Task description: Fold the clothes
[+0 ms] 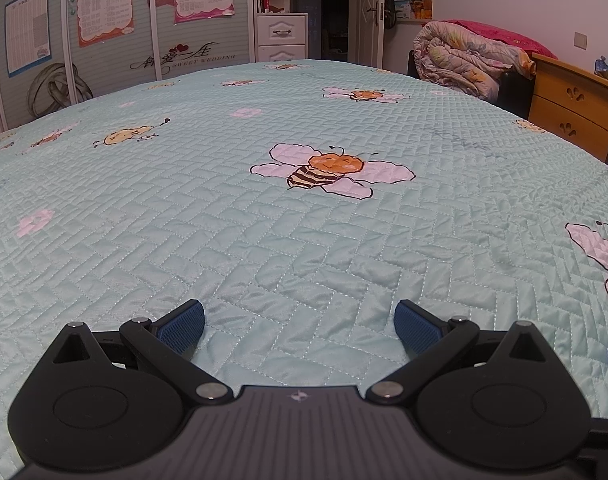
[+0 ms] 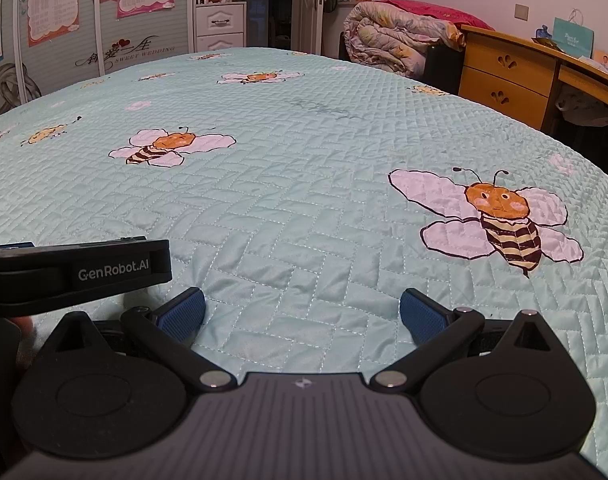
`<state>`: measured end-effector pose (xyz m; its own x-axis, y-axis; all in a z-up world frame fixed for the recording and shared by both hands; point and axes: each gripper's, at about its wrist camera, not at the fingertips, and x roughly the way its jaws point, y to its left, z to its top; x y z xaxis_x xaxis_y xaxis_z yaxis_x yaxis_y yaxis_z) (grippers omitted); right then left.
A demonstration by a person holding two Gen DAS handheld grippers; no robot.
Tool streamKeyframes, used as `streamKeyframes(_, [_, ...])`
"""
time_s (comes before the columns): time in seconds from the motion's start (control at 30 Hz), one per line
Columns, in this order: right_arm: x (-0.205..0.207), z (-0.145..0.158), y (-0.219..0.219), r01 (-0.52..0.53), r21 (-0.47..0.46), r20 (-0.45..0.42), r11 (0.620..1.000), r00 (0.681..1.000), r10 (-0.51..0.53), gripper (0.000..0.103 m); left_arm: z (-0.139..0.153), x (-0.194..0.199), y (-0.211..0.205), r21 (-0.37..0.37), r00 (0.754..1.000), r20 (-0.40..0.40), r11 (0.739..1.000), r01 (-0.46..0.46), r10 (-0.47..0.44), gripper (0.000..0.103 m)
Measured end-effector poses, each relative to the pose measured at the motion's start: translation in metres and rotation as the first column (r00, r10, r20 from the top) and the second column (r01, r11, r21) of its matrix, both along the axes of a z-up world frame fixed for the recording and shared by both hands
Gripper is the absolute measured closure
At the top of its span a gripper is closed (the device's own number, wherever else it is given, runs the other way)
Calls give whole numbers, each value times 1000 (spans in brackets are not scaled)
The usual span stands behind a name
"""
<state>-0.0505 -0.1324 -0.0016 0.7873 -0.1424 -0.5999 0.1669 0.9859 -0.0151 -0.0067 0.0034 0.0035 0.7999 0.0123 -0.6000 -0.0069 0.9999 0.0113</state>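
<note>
Over the bed, left tongs: I hold them spread, empty, low and ready.
Right tongs: spread, empty, just beside the left.
Clothes: none in either view; I must find them first.

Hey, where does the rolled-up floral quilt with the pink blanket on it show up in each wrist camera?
Left wrist view: the rolled-up floral quilt sits upper right, past the far edge of the mint quilted bedspread.
Right wrist view: the same quilt sits top, right of centre.
Shared landmark: the orange wooden drawer unit, directly right of the quilt in both.
</note>
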Motion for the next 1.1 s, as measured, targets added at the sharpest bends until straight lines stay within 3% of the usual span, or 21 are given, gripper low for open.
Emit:
streamKeyframes(0.27, [-2,1,6,-3,-35,-5,999,1000,3,1,17,-33,17,-13,998,-46,999,-52,51,0])
streamKeyframes(0.37, [-3,2,7,2,-30,-10,1000,1000,-2,1,38,-72,51,12,991,-63,993,-118,118,2])
streamKeyframes(0.53, [-17,11,10,-10,57,-53,998,999,13,1,77,-143,115,64,967,-84,970,-236,241,2])
streamKeyframes(0.6, [-41,22,26,-79,163,-45,983,995,88,1,93,-171,140,85,953,-91,956,-282,289,2])
streamKeyframes(0.67, [-68,32,56,-201,276,-51,940,973,223,1,106,-202,169,88,930,-115,937,-339,348,2])
streamKeyframes(0.73, [-94,42,98,-322,366,-79,873,924,374,1,112,-240,206,48,889,-173,905,-422,423,2])
streamKeyframes(0.87, [-152,78,192,-581,441,-53,684,744,666,1,129,-323,270,-14,820,-176,831,-556,545,2])
streamKeyframes(0.93, [-179,108,232,-689,422,-8,590,648,762,1,139,-355,294,9,775,-181,789,-615,606,2])
streamKeyframes(1.0, [-203,141,262,-764,388,67,515,581,811,1,150,-384,320,8,723,-189,737,-675,665,2])
streamKeyframes(1.1, [-236,191,292,-855,331,202,399,477,855,1,165,-426,360,-53,668,-147,669,-742,729,2])
